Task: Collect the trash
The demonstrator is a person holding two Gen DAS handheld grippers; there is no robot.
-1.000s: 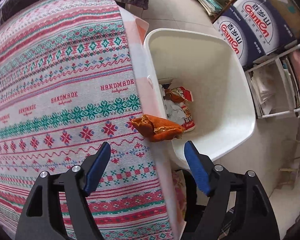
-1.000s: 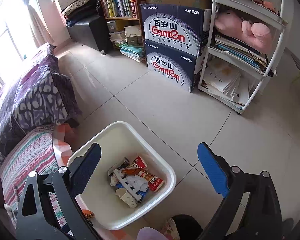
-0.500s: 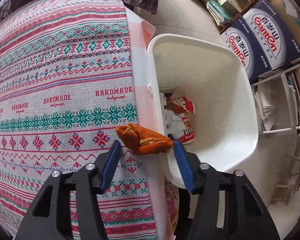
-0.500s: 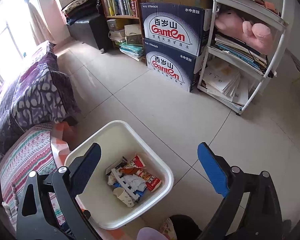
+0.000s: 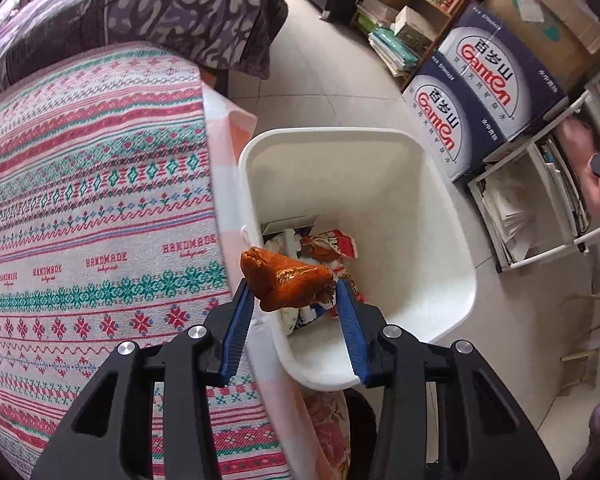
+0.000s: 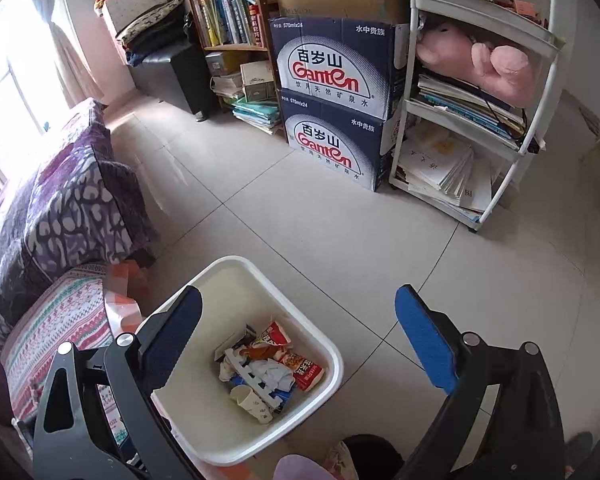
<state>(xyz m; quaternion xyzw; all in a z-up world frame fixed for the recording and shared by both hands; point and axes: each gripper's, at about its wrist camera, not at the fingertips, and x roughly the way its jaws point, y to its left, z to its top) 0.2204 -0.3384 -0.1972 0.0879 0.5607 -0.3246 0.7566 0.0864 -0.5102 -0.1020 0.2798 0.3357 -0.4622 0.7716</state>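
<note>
Left claw [image 5: 294, 294], jaws clamped on the orange peel [image 5: 285, 283], held at the bin [image 5: 432, 216] rim, beside the tablecloth [image 5: 92, 200]. Right claw [image 6: 300, 332], jaws wide apart and holding nothing, above the bin [image 6: 204, 432]; wrappers [image 6: 296, 360] lie below it.
</note>
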